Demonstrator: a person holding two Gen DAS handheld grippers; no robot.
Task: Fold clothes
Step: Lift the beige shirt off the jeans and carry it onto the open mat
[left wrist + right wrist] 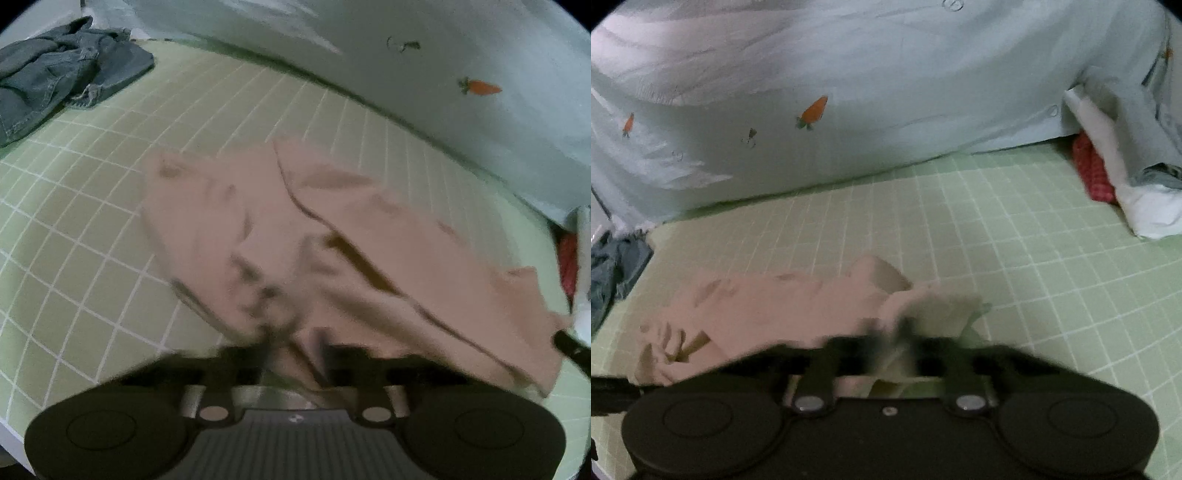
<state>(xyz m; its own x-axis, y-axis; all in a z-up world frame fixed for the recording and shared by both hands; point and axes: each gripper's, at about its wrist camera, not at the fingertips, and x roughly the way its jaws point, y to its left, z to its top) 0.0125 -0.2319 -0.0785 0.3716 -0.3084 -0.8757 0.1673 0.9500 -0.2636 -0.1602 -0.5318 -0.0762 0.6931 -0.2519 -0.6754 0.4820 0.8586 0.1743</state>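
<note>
Now you are pinching the crumpled pink cloth garment (295,236) in both the left gripper (295,347) and the right gripper (890,343), over the green gridded bedsheet (92,229), its far left corner carrying a blue denim garment (62,74)

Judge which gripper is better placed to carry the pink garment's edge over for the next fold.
Left, probably. The left gripper grips the pink garment with its main spread ahead. The right gripper pinches only an end corner, with the garment lying off to its left. Blur limits certainty.
</note>
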